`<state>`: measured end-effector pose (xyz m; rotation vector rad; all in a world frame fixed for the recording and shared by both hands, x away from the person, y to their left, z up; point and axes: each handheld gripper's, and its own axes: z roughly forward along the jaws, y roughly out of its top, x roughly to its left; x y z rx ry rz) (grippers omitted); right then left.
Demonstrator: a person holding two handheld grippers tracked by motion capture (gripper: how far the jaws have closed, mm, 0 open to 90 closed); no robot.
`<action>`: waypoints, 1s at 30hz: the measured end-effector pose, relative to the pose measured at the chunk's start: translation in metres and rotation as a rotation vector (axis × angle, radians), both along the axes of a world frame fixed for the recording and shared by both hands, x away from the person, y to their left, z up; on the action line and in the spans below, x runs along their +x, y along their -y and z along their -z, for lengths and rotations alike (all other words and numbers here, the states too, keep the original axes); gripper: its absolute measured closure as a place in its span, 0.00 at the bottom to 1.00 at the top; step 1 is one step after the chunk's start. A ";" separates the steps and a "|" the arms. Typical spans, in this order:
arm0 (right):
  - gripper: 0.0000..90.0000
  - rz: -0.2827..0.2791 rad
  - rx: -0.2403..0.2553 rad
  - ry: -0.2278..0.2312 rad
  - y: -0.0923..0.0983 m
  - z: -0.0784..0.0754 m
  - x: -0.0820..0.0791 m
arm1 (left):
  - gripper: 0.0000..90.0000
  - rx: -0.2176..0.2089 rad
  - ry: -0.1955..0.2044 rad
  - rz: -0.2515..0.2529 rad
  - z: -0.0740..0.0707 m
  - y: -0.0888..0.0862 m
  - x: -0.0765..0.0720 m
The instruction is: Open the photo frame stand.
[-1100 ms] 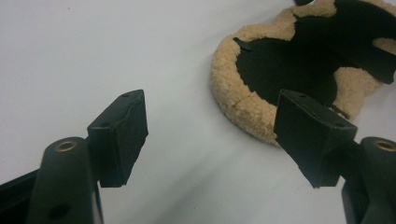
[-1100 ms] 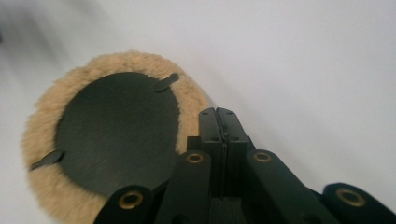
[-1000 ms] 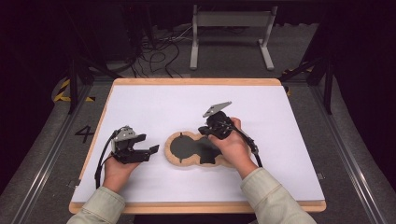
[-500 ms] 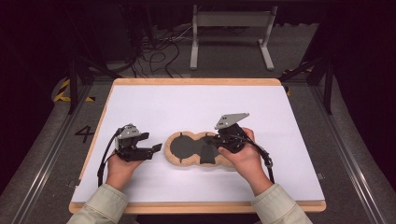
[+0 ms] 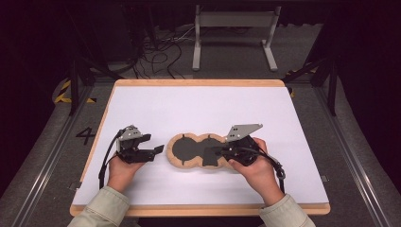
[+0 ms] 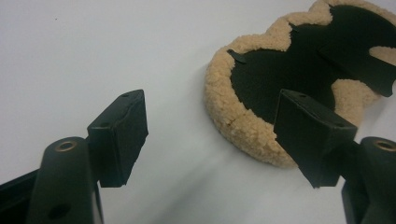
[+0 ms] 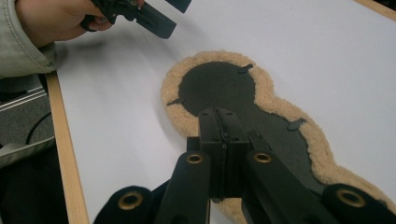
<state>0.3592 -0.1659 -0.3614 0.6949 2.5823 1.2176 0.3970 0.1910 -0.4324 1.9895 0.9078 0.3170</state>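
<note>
High view: the big white table [image 5: 198, 109] has one thing on it, a flat pad [image 5: 182, 150]. The pad is shaped like a peanut, black in the middle with a fuzzy tan edge. It lies near the front of the table, between the two hands.

The pad has not moved in the last second. The right gripper [image 5: 218, 152] has. A second ago it sat on top of the pad's right half. Now it has slid back to the pad's right end, and it points left across the pad. That looks like a pull on part of the pad, so the job of opening or lifting it seems to have just begun.

The left gripper [image 5: 152, 144] has stayed just left of the pad, close but not touching. Its jaws are wide apart with nothing between them. In the left gripper view the pad's fuzzy edge [image 6: 247, 126] lies just past the jaw on the right of that view.

In the right gripper view the right gripper [image 7: 223, 140] has its jaws pressed tight together above the pad's black middle. It looks like they pinch a thin black flap [image 5: 210, 158] on the pad's right half. In the left gripper view the flap [image 6: 359, 70] lies across the fuzzy edge.
</note>
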 end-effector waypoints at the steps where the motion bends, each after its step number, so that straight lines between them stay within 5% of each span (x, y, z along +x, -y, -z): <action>1: 1.00 0.000 0.000 -0.004 0.001 0.000 0.000 | 0.30 -0.001 0.000 0.001 0.000 0.000 0.000; 30: 1.00 -0.013 -0.129 -0.171 0.014 0.039 -0.002 | 0.32 -0.026 -0.047 0.020 0.000 0.000 0.005</action>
